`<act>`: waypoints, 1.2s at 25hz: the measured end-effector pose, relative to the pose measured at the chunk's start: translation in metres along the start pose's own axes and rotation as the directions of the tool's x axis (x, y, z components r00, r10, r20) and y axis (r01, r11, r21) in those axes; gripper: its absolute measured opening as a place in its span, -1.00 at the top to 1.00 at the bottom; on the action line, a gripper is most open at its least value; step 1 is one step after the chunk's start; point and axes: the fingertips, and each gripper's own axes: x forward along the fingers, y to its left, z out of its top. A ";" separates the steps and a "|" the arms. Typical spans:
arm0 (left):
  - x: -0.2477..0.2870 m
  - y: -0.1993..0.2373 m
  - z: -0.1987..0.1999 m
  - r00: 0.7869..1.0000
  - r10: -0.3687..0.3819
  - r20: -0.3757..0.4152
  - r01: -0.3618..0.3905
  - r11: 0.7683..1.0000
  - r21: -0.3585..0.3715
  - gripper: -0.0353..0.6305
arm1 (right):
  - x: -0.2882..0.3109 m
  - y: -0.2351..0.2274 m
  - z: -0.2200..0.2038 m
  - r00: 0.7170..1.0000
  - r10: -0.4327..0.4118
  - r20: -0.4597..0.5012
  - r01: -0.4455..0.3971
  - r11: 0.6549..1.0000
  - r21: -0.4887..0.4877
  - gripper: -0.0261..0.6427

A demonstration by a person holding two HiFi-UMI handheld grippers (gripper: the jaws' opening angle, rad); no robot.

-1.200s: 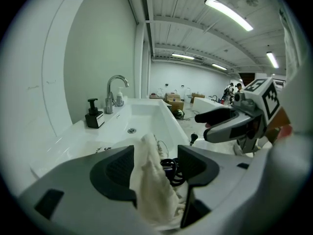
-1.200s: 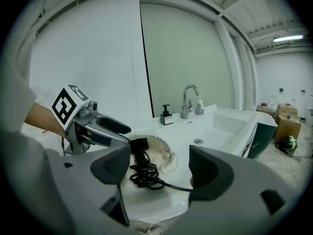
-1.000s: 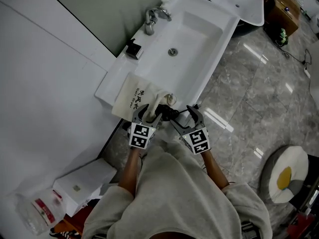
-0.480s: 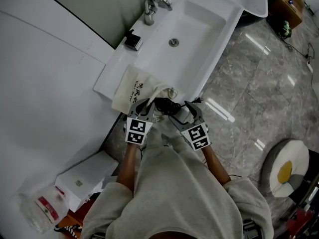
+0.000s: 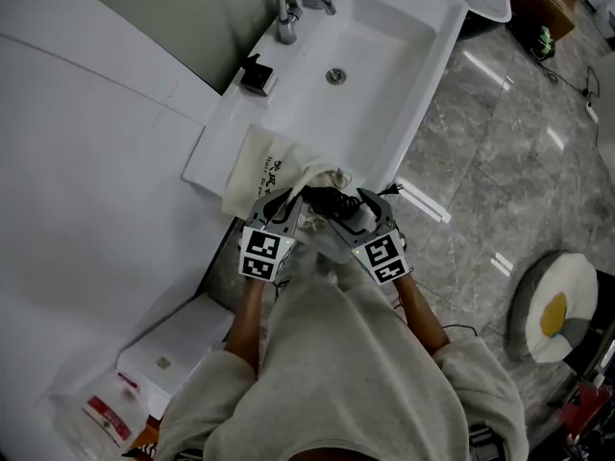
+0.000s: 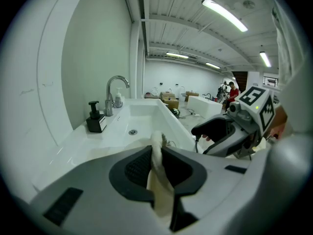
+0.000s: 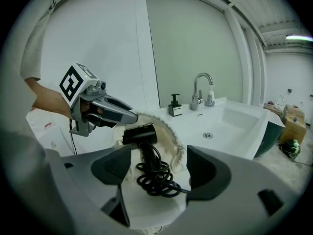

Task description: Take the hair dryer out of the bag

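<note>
grippers: two
left gripper [image 6: 157,153]: jaws just closing, pinching the bag's rim
right gripper [image 7: 159,166]: jaws apart, coiled cord between
hair dryer [image 7: 141,135]: one, at the bag's mouth
bag [image 5: 258,166]: one, on the washbasin [image 5: 384,27] ledge

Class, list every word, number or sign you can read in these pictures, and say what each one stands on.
No text reads clearly.
Bag: two lines of dark print, too small to read.
Clear packet: red label, blurred.
White box: small label, unreadable.
Left gripper and right gripper: square markers only, no words.
</note>
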 end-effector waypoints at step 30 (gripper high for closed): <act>-0.015 0.019 -0.003 0.982 -0.179 0.063 0.182 0.982 -0.047 0.73 | 0.102 0.038 -0.011 0.921 0.073 -0.383 -0.201 0.931 -0.304 0.01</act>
